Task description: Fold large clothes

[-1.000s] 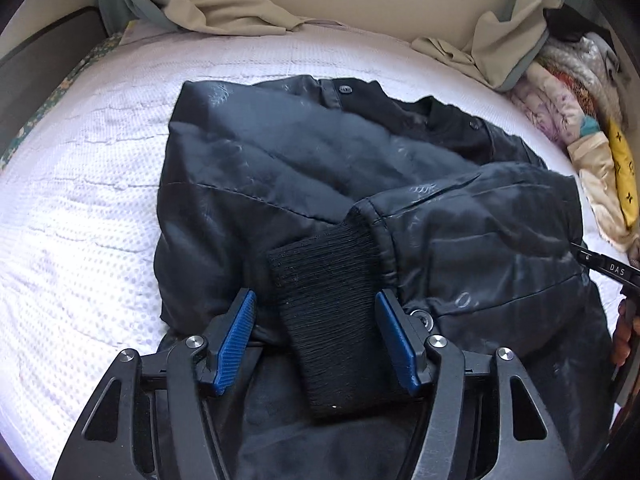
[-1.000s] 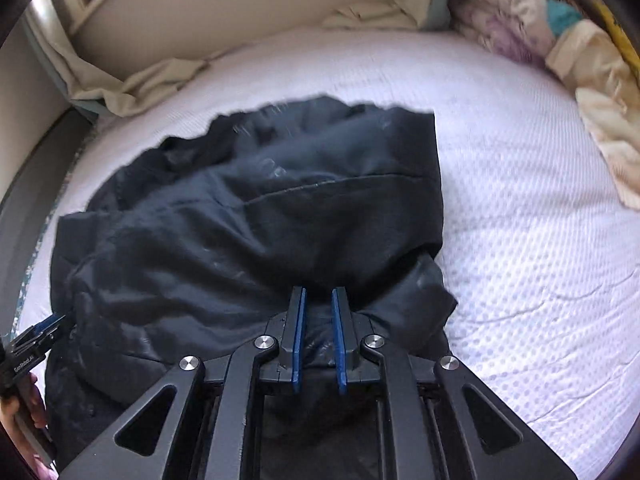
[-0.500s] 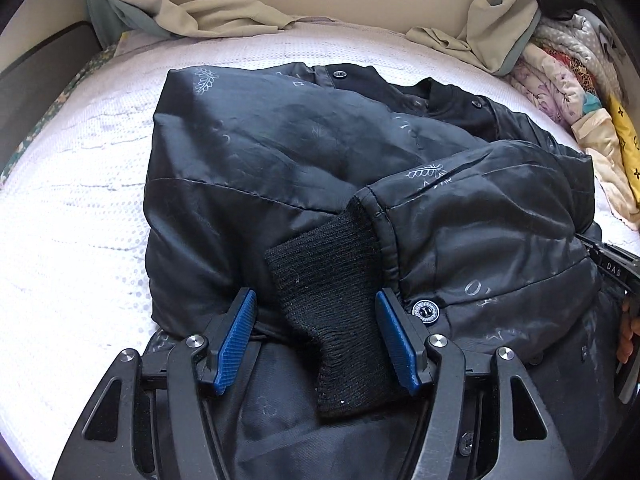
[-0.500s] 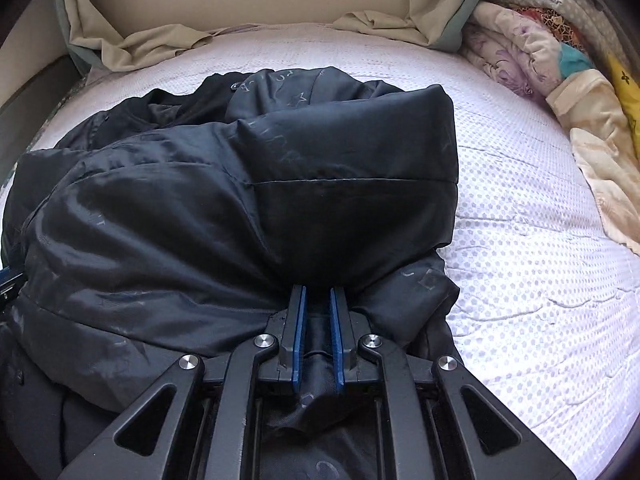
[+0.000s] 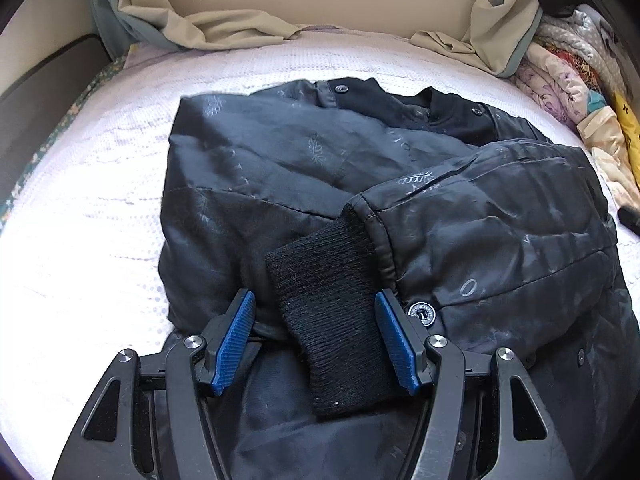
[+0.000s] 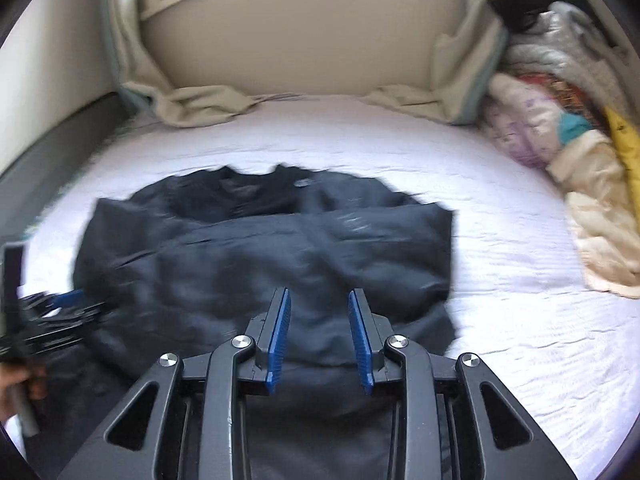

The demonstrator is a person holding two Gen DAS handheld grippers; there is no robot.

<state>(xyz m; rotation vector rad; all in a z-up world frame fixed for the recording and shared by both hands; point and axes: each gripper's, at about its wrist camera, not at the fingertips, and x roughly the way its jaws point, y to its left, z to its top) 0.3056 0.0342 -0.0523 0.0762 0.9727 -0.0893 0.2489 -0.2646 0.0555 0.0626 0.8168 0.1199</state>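
Currently: jacket half-folded on bed, both grippers off the cloth

Dark padded jacket [image 5: 304,184] lies in the middle of the white bedspread [image 5: 80,240], collar end toward the far wall. One sleeve is folded across the front, its black ribbed knit cuff [image 5: 332,320] pointing back toward the camera. Silver snap button [image 5: 421,314] sits just right of the cuff.

Left gripper [image 5: 316,336]: jaws stand wide apart, blue pads either side of the knit cuff. The right pad sits at the cuff's edge, the left pad is clear of it, no squeeze visible. Gripper angled down over the near hem of the jacket.

Right gripper [image 6: 318,340]: jaws opening, blue pads apart, no cloth pinched between them; the jacket lies below and beyond. This view is motion-blurred. At its left edge, the left gripper and a hand [image 6: 16,388] holding its handle show partly.

Surroundings: beige curtain [image 5: 208,28] bunched along the far edge of the bed on both sides, pile of folded patterned bedding [image 6: 560,148] stacked at the right side of the bed, well apart from the jacket.
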